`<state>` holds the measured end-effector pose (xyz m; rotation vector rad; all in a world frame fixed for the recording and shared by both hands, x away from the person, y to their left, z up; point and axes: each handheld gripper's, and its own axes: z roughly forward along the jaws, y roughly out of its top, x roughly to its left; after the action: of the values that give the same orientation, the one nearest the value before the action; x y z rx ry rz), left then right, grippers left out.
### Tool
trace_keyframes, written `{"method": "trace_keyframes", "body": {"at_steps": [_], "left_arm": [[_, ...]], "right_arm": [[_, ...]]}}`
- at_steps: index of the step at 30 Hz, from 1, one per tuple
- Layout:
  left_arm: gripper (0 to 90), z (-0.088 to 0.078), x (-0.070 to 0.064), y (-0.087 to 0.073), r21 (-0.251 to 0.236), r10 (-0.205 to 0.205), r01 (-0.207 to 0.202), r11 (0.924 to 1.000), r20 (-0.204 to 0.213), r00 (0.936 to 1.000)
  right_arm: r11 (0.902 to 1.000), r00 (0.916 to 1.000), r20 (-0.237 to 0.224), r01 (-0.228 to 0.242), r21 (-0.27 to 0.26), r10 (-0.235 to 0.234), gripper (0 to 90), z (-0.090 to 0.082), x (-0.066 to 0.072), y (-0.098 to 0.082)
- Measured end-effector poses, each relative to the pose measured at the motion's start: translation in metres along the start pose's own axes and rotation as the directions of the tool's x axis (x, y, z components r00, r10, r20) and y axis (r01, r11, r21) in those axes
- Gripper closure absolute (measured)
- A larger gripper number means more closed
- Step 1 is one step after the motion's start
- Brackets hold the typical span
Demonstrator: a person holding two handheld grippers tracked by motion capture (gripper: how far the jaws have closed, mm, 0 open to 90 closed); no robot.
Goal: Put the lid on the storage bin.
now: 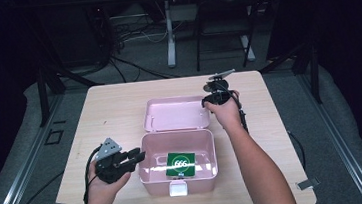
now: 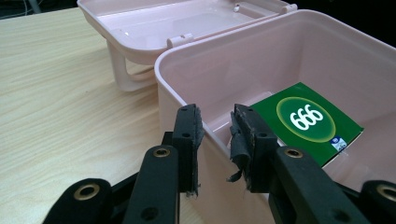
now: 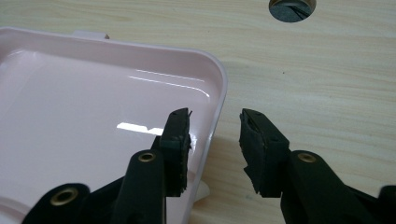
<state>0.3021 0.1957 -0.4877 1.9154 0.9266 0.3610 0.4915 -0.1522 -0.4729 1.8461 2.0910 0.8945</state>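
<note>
The pink lid (image 1: 176, 113) is laid open flat on the counter (image 1: 110, 114), hinged behind the pink box (image 1: 179, 180) and reaching toward the counter's far edge, its long axis running parallel to that edge. The coming move, judged to be the closing of the lid, turns on its right rim: in the right gripper view that rim (image 3: 219, 93) is seen running between the jaws of the right tongs (image 3: 215, 140), one jaw inside the lid and one outside over bare counter. These tongs are parted, and no pressing on the rim is seen yet. They are the nearer pair to the lid, poised at its far right corner (image 1: 217, 98).

The box stands toward the counter's near edge with a green card (image 1: 180, 164) lying inside. The left tongs (image 1: 136, 156) are set on the box's left wall, which is straddled by the jaws in the left gripper view (image 2: 215, 140); whether the wall is actually pinched cannot be told.
</note>
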Motion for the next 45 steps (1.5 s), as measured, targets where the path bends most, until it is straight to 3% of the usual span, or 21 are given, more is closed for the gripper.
{"method": "trace_keyframes", "body": {"at_steps": [7, 14, 22, 26, 36, 39, 41, 45], "left_arm": [[71.2, 0.0, 0.0, 0.0, 0.0, 0.0, 0.0, 1.0, 0.001, 1.0], [71.3, 0.0, 0.0, 0.0, 0.0, 0.001, -0.001, 1.0, -0.001, 1.0], [71.3, 0.0, 0.0, 0.0, 0.0, 0.001, -0.001, 1.0, -0.001, 1.0], [71.3, 0.0, -0.001, 0.0, 0.001, 0.001, -0.001, 1.0, -0.004, 1.0], [71.5, 0.0, -0.001, 0.0, 0.003, -0.001, 0.001, 1.0, -0.005, 1.0], [71.6, 0.0, -0.001, 0.0, 0.002, -0.002, 0.002, 1.0, -0.006, 1.0], [71.6, 0.0, -0.001, 0.0, 0.002, -0.003, 0.003, 1.0, -0.007, 1.0], [71.6, 0.0, -0.001, 0.0, 0.001, -0.003, 0.003, 1.0, -0.008, 1.0]], "right_arm": [[0.9992, 0.9999, -0.01, -0.01, 0.039, 0.011, 71.4, 0.006, 0.0, -0.001], [0.9985, 0.9997, -0.017, -0.014, 0.054, 0.015, 73.4, 0.009, 0.002, -0.002], [0.9966, 0.9983, -0.026, -0.05, 0.065, 0.052, 78.9, 0.008, 0.0, -0.001], [0.9963, 0.9974, -0.03, -0.064, 0.057, 0.065, 80.3, 0.005, 0.001, 0.0], [0.9989, 0.9991, -0.009, -0.04, 0.023, 0.041, 83.1, -0.009, 0.006, 0.004], [0.9995, 0.9995, -0.001, -0.031, 0.002, 0.031, 89.3, -0.014, 0.006, 0.005], [0.9985, 0.9978, -0.056, -0.037, -0.039, 0.035, 90.0, -0.024, 0.007, 0.007], [0.9994, 0.9993, -0.037, -0.005, -0.033, 0.004, 87.1, -0.027, 0.012, 0.008]]}}
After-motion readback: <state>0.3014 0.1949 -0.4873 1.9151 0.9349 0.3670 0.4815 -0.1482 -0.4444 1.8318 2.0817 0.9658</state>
